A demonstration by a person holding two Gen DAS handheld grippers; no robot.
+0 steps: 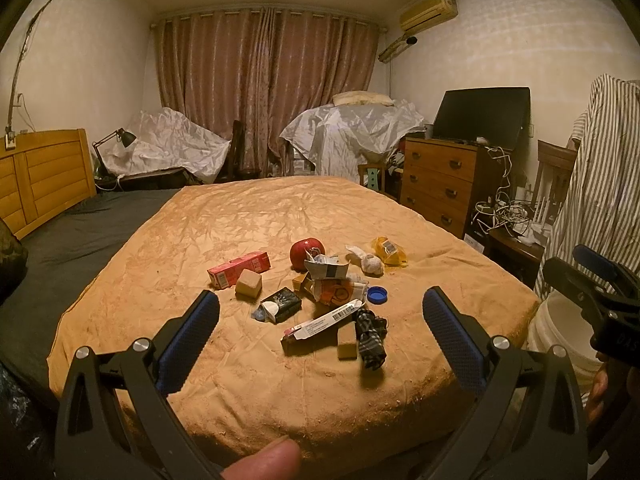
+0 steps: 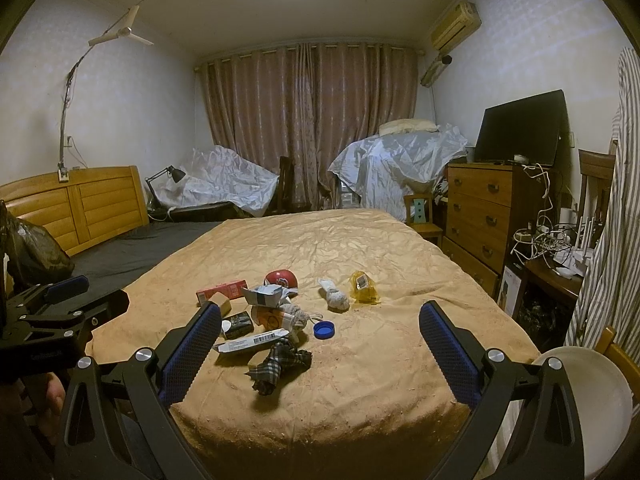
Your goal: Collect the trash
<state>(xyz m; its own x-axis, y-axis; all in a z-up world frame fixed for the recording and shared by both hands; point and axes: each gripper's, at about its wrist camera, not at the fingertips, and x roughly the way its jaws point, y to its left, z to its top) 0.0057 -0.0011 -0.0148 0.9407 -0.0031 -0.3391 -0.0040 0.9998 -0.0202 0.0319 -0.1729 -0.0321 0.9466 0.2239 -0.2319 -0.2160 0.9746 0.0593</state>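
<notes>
Centre frame, both wrist views: trash pile on an orange-tan bedspread (image 1: pixel 248 216), well apart from both tools.

- Red carton (image 1: pixel 239 269), left of pile; print unreadable.
- Tan cube (image 1: pixel 249 284), just beside the carton.
- Red round container (image 1: pixel 307 253), rear of pile; white emblem on it in the right view, not legible.
- Black packet (image 1: pixel 281 303), pale line drawing, wording too small to read.
- Orange-and-white wrapper (image 1: pixel 338 290), circular logo, unreadable.
- Long white box (image 1: pixel 326 322), barcode label visible, digits illegible.
- Plaid cloth scrap (image 2: pixel 280 364), nearest the cameras.
- Blue bottle cap (image 2: pixel 323 329), lying alone right of pile.
- Crumpled white wad (image 2: pixel 335 298) and yellow bag (image 2: pixel 363 287) with barcode sticker, right rear.

Lower right of frame: white bucket (image 2: pixel 596 396), beside the bed corner.

Tools: left gripper (image 1: pixel 320 332), fingers wide apart, nothing between them, hovering before the pile. Right gripper (image 2: pixel 320 356), likewise spread and empty; lettering on its body in the left view, partly "DAS".
</notes>
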